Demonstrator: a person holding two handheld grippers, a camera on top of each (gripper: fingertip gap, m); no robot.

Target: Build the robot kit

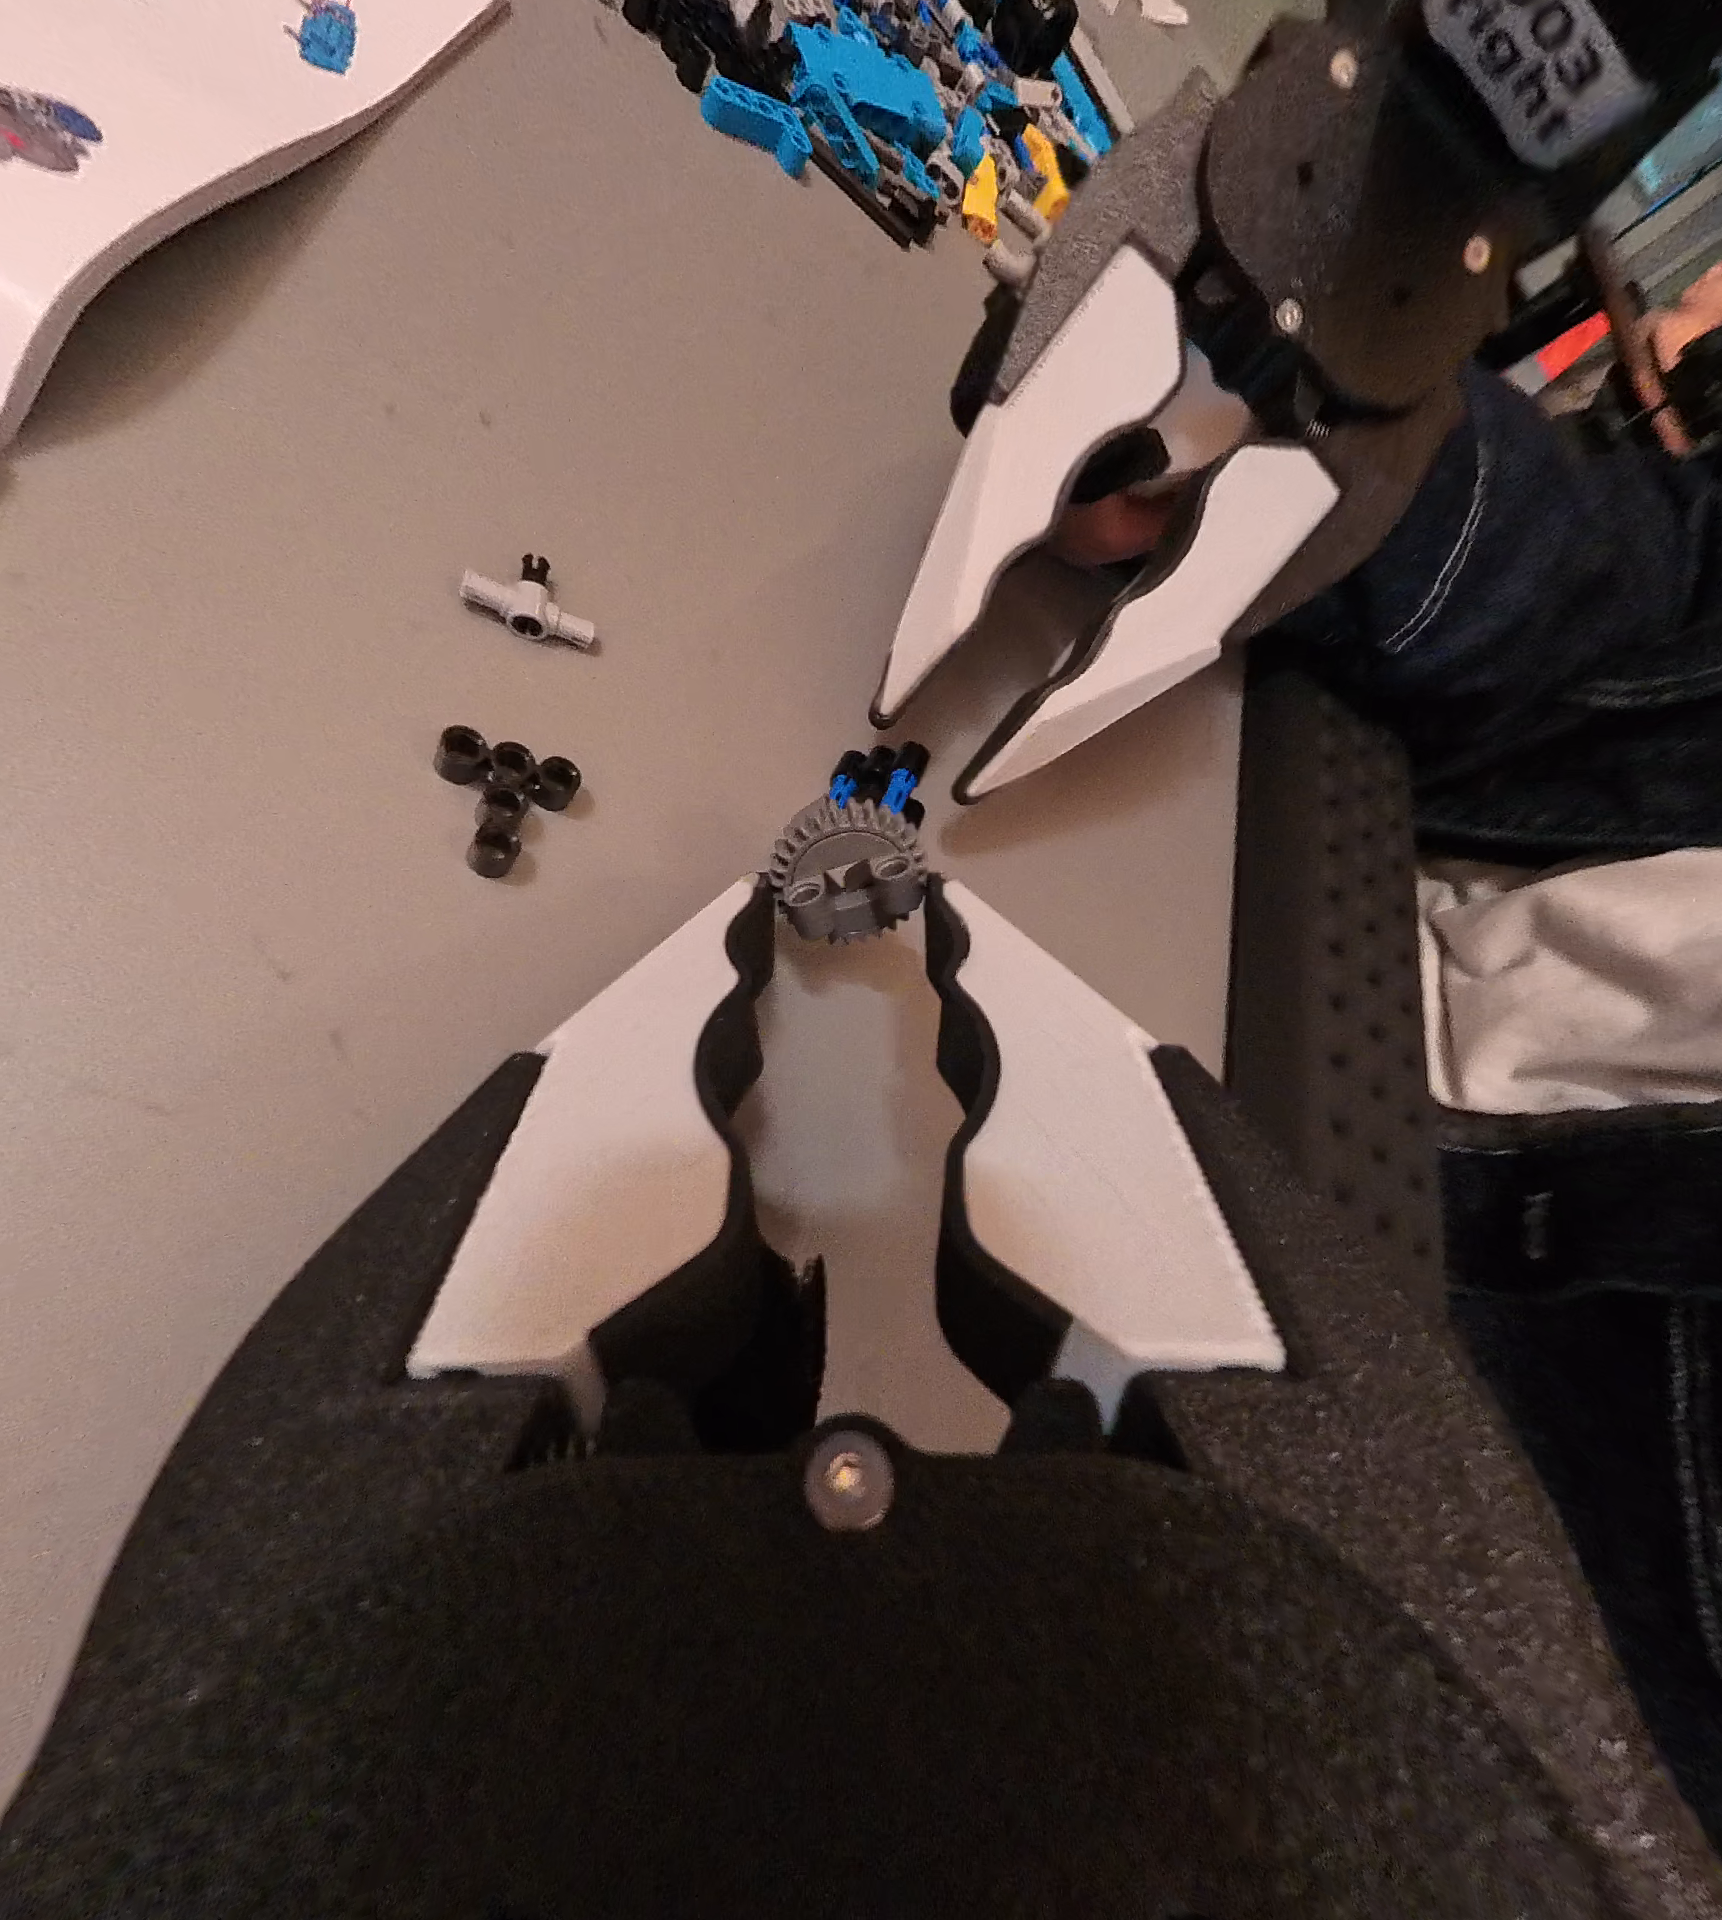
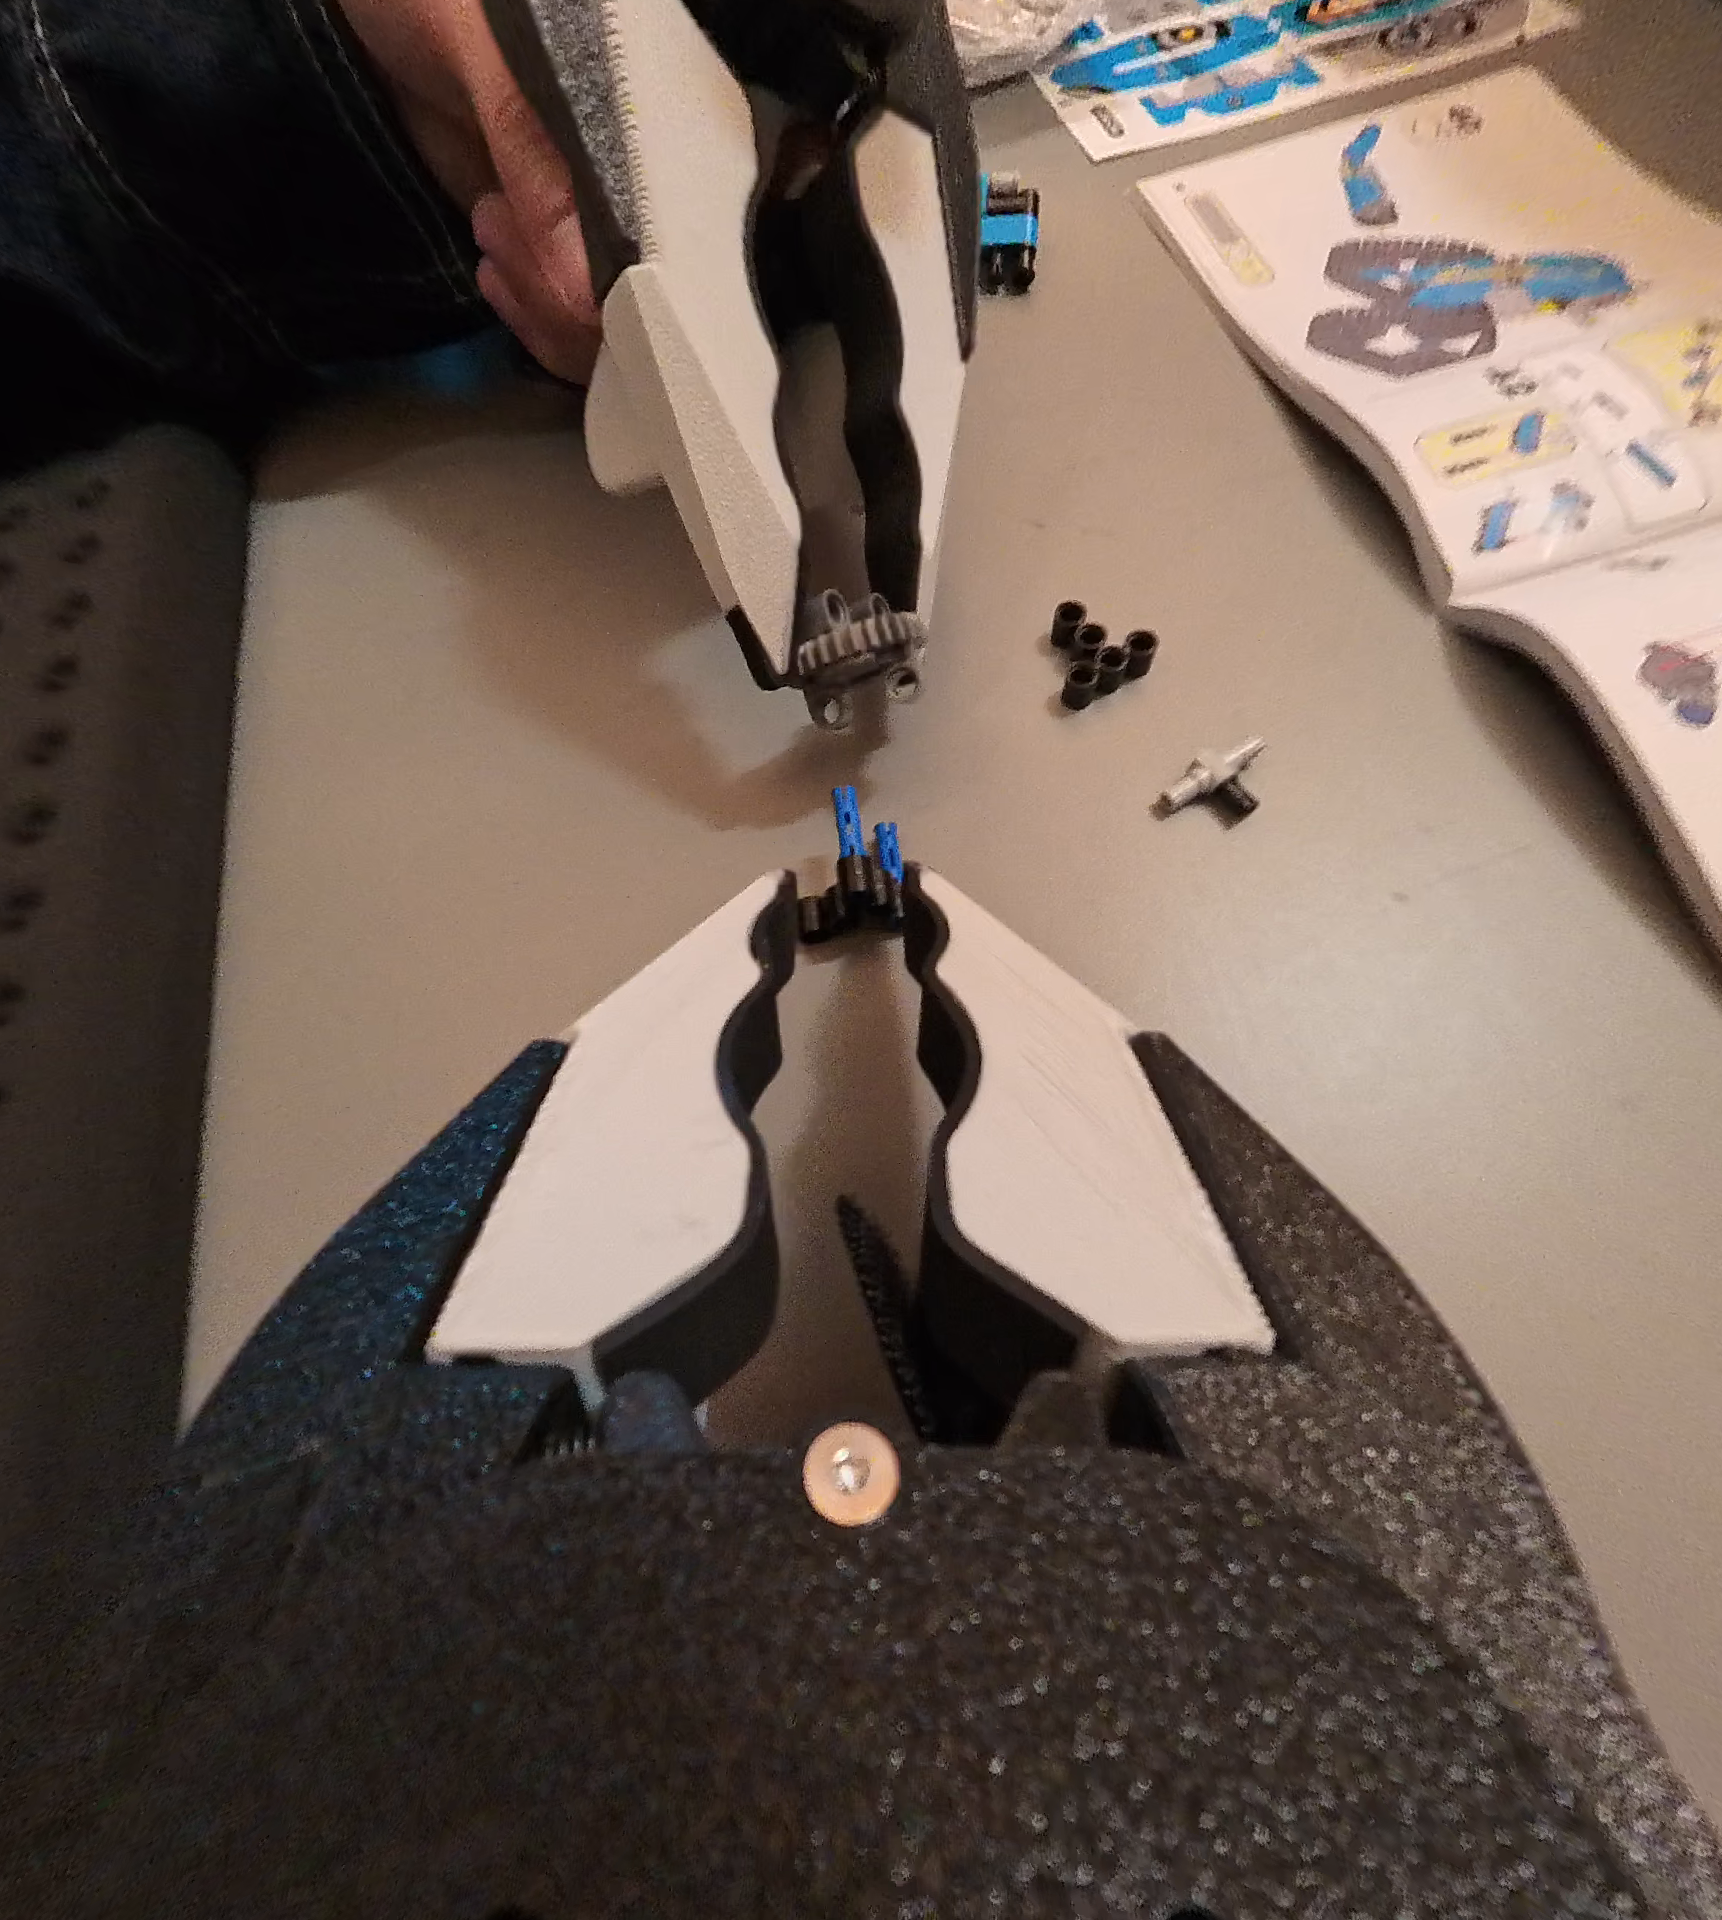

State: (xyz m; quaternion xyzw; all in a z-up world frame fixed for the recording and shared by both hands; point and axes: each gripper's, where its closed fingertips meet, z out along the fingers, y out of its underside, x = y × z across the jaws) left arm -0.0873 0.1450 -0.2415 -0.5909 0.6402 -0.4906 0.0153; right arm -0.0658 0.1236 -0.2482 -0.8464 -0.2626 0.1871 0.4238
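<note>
My left gripper (image 1: 846, 883) is shut on a grey gear piece (image 1: 846, 868) with pin holes, held at its fingertips just above the grey table (image 1: 317, 1039). My right gripper (image 2: 852, 894) is shut on a small black connector with two blue pins (image 2: 862, 873) that point toward the gear. The two held parts face each other, a short gap apart. In the left wrist view the right gripper (image 1: 919, 758) comes in from the upper right with the black connector (image 1: 883, 779). In the right wrist view the left gripper (image 2: 846, 665) comes down from above with the gear (image 2: 836, 649).
A black T-shaped beam (image 1: 507, 795) and a grey cross connector (image 1: 528, 613) lie on the table nearby. An open instruction booklet (image 2: 1563, 416) lies to one side. A pile of loose blue, black and yellow parts (image 1: 888, 94) lies farther off. A black perforated chair (image 1: 1324, 935) borders the table edge. Left tips to right tips: about 4 centimeters.
</note>
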